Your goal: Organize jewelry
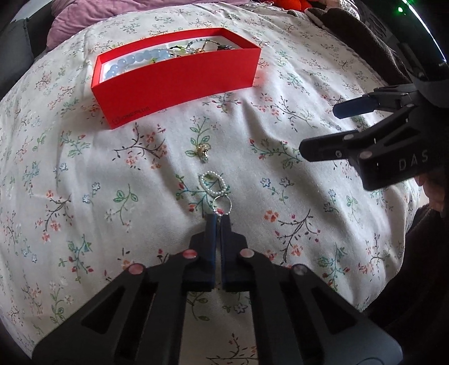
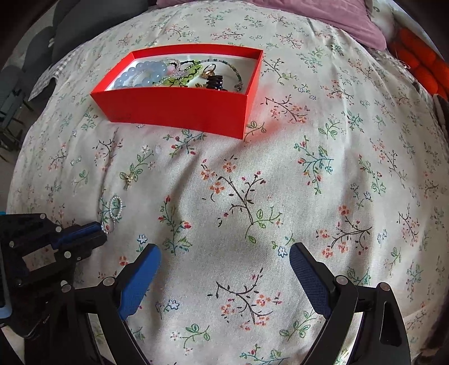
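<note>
Pinching silver ring (image 1: 223, 205) in left claw (image 1: 218, 217) | right claw (image 2: 224, 257) spread wide, level over bedspread (image 2: 280, 196)

Work surface: bed covered by a cream floral-print sheet (image 2: 280, 196), lightly creased. Lilac pillow (image 2: 336, 19) at the far edge. Orange knitted item (image 2: 421, 64) at far right. Dark grey upholstery (image 2: 84, 22) at far left. Illumination: soft daylight
</note>
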Demonstrator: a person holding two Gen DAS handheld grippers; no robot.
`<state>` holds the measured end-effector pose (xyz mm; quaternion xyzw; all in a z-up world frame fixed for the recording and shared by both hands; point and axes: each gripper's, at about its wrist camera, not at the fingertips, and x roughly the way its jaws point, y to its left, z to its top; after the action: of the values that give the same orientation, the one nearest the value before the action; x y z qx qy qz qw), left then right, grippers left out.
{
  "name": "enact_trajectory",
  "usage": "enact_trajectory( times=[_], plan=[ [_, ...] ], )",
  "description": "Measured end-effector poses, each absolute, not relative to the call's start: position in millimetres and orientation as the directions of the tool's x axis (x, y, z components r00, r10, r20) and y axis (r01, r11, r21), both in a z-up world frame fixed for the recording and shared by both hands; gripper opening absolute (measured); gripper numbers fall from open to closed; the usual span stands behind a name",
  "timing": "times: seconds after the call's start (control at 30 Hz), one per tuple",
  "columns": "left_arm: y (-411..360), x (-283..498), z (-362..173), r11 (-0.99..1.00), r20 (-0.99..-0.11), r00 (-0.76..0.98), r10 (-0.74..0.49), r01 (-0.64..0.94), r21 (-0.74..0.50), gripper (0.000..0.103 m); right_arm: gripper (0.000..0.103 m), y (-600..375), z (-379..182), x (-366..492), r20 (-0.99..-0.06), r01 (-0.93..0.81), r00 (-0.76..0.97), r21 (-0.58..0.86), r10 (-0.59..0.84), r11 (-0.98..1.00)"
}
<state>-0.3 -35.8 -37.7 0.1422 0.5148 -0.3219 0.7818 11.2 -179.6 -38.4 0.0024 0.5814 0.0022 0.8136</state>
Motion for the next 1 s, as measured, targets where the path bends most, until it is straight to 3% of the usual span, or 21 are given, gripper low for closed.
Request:
enact_trajectory(
  times=[0.33,0.4,0.47,0.53,0.63,0.7,0.77,0.9,1.0],
  plan=[
    [5.3,10.0,-32.3,0.813,-0.892,0.298,-0.34,0.57,-0.119,0.001,0.094,-179.4,-36.3,13.9,-0.926,-0.025,0.357,0.122,0.123,0.992],
    [10.3,11.8,-34.7,0.819,-0.895,0.29,-0.34,0.559,-0.13,0.001,0.087,-168.1,-38.6,14.1,-0.919,-0.059,0.364,0.14,0.152,0.988],
    [13.9,13.5,-36.6,0.825,-0.897,0.283,-0.339,0.548,-0.138,0.001,0.068,-156.0,-43.1,14.7,-0.915,-0.096,0.357,0.165,0.189,0.982],
    [15.9,14.2,-37.2,0.827,-0.898,0.281,-0.338,0.544,-0.141,0.004,0.057,-146.9,-49.7,21.0,-0.911,-0.126,0.339,0.204,0.235,0.971],
    [17.1,12.3,-36.4,0.825,-0.898,0.279,-0.341,0.547,-0.144,0.019,0.053,-133.1,-55.2,26.4,-0.906,-0.157,0.335,0.217,0.259,0.963],
    [17.1,10.3,-35.5,0.82,-0.897,0.276,-0.345,0.554,-0.145,0.035,0.045,-125.6,-57.2,30.4,-0.898,-0.168,0.33,0.246,0.29,0.954],
    [16.2,7.4,-34.8,0.812,-0.896,0.275,-0.349,0.566,-0.142,0.042,0.042,-119.1,-60.1,34.4,-0.893,-0.162,0.324,0.274,0.313,0.948],
    [10.8,4.9,-36.5,0.802,-0.899,0.27,-0.343,0.583,-0.131,0.046,0.039,-104.7,-62.8,43.4,-0.888,-0.171,0.342,0.264,0.309,0.949],
    [9.7,4.6,-38.2,0.8,-0.901,0.266,-0.343,0.586,-0.131,0.047,0.028,-96.4,-66.8,47.6,-0.897,-0.171,0.346,0.229,0.276,0.958]
  ],
)
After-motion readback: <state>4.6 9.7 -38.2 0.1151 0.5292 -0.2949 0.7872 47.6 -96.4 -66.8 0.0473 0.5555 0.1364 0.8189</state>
